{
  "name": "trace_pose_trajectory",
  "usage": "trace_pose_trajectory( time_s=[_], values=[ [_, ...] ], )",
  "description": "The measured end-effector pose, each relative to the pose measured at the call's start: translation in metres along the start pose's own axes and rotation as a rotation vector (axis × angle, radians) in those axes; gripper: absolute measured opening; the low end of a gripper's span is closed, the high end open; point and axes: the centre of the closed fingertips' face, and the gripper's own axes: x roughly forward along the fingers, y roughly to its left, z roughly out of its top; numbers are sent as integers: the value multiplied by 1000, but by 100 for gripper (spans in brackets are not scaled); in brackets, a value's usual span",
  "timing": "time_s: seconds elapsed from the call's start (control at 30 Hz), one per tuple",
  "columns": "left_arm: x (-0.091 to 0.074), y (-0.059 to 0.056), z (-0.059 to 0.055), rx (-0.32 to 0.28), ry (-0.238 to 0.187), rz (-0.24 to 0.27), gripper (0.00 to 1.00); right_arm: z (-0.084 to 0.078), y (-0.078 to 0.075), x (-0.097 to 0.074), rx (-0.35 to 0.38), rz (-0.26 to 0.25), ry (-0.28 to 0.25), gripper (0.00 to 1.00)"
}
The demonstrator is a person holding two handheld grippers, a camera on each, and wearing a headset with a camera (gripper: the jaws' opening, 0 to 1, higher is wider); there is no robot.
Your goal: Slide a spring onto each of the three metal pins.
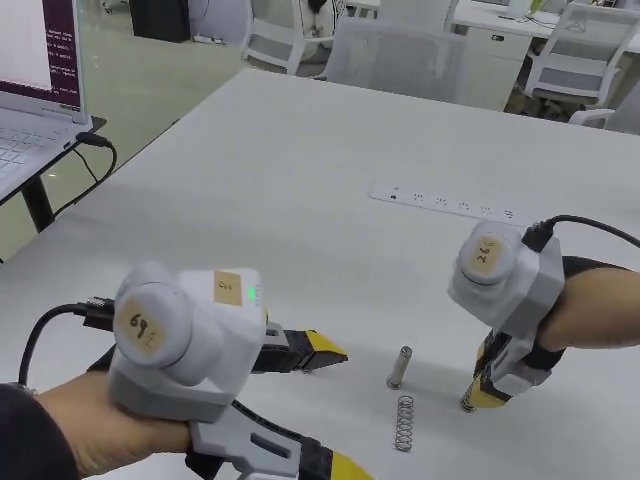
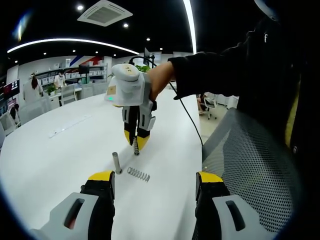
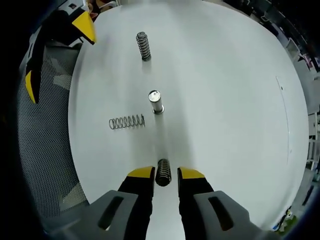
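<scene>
White worktop [image 1: 300,180] in an open office, with grey mesh chairs [image 1: 400,55] behind it. On a separate desk at far left is an open laptop [image 1: 30,90], its screen lit.

Left gripper [image 1: 338,410]: lower left of the head view, held in a hand. Its yellow-tipped fingers are spread wide with nothing between them. The left gripper view agrees: the gap is empty, and the fingers point along the worktop toward the parts.

Sprung pin [image 3: 143,46]: seen in the right gripper view. It is an upright pin wearing a spring, near one yellow fingertip of the left gripper.

Bare pin [image 1: 399,367]: stands upright on the worktop between the two grippers, with no spring on it.

Loose spring [image 1: 404,422]: lies flat on the worktop just beside the bare pin, on the person's side. It is apart from the pin.

Power strip [image 1: 445,205]: white, lying further back on the worktop, well apart from the parts.

Right gripper [image 1: 480,395]: at the right of the head view, pointing down at the worktop. Its fingers are drawn in to a narrow gap, pinching the gripped spring [image 3: 163,172]. That spring stands upright with its lower end at the worktop. Cannot tell whether a pin sits inside the coil.
</scene>
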Motion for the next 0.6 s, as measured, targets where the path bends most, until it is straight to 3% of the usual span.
trace_pose_trajectory(
  time_s=[0.6],
  values=[
    [4,-3,-2,1,10,-18,60,5,-1,-16,15,-56,-65,28]
  ],
)
